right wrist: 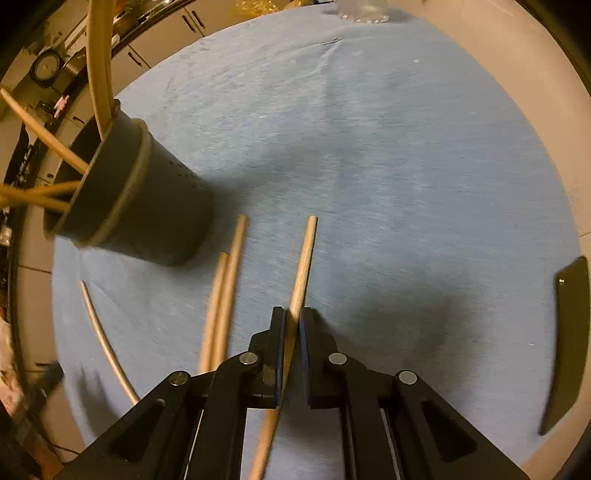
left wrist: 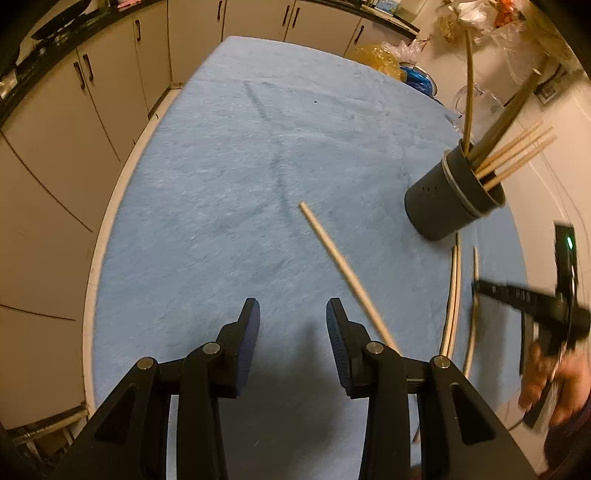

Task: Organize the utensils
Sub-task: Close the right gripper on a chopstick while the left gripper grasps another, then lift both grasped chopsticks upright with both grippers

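Note:
A dark grey utensil holder [left wrist: 452,195] stands on the blue cloth at the right, with several wooden chopsticks and a long utensil in it; it shows at left in the right wrist view [right wrist: 136,192]. My left gripper [left wrist: 293,317] is open and empty above the cloth. One chopstick [left wrist: 343,266] lies on the cloth just right of it. My right gripper [right wrist: 292,317] is shut on a chopstick [right wrist: 303,266] that points forward. Two chopsticks [right wrist: 221,302] lie left of it and a thin one [right wrist: 107,343] lies farther left. The right gripper also shows blurred at the far right in the left wrist view [left wrist: 491,291].
The round table [left wrist: 92,273] has a pale rim beyond the cloth. Cabinets [left wrist: 85,122] stand to the left and behind. Plastic bags [left wrist: 391,59] and a clear glass [right wrist: 364,9] sit at the far edge. A dark flat object [right wrist: 569,339] shows at the right.

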